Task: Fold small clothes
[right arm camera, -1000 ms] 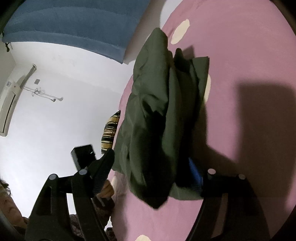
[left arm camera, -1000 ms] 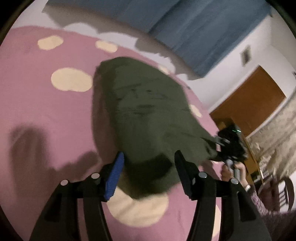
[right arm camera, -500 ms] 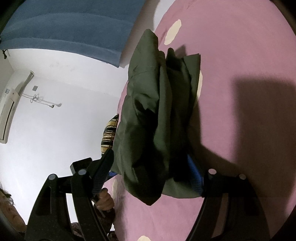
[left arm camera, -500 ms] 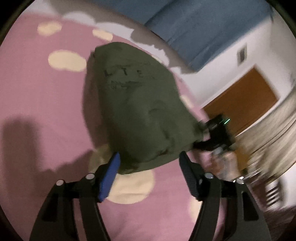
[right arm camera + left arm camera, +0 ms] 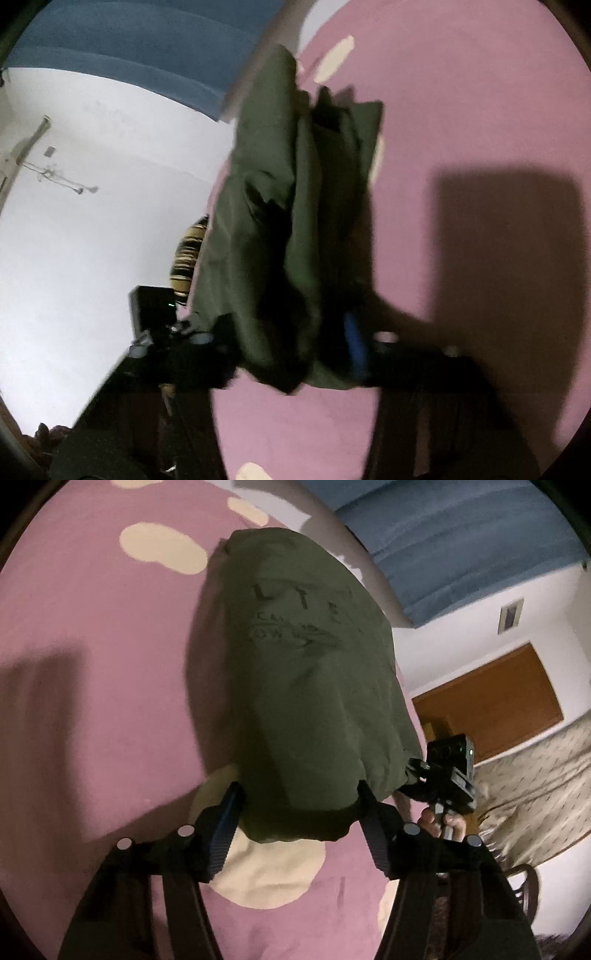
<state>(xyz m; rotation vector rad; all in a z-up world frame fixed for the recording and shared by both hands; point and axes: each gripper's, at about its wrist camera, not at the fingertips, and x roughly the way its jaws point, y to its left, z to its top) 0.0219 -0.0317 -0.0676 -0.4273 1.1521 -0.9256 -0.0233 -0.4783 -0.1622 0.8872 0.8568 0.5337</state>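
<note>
- The left wrist view is showing the olive green garment [image 5: 306, 686] lying folded on the pink bedspread [image 5: 92, 664], its faint dark lettering facing up; the right wrist view is showing the same garment [image 5: 291, 221] edge-on, as stacked, bunched layers.
- The left gripper [image 5: 299, 797] is closing its jaws, with the garment's near edge sitting between the two fingers; the pads are flanking the cloth on both sides, but whether they are pressing on it cannot be told.
- The right gripper [image 5: 288, 332] is closing its jaws as well, and its own view, though blurred, is showing the fingers squeezing the garment's folded end, the cloth bulging out below them.
- Only the left wrist view is catching the right gripper [image 5: 443, 775] from outside, at the garment's right corner, with the person's hand [image 5: 443, 823] under it.
- Only the left wrist view is taking in the brown wooden door [image 5: 491, 705].
- Only the right wrist view is revealing a striped cushion [image 5: 188, 258] behind the garment.
- The blue curtain [image 5: 461, 542] is appearing in both views.
</note>
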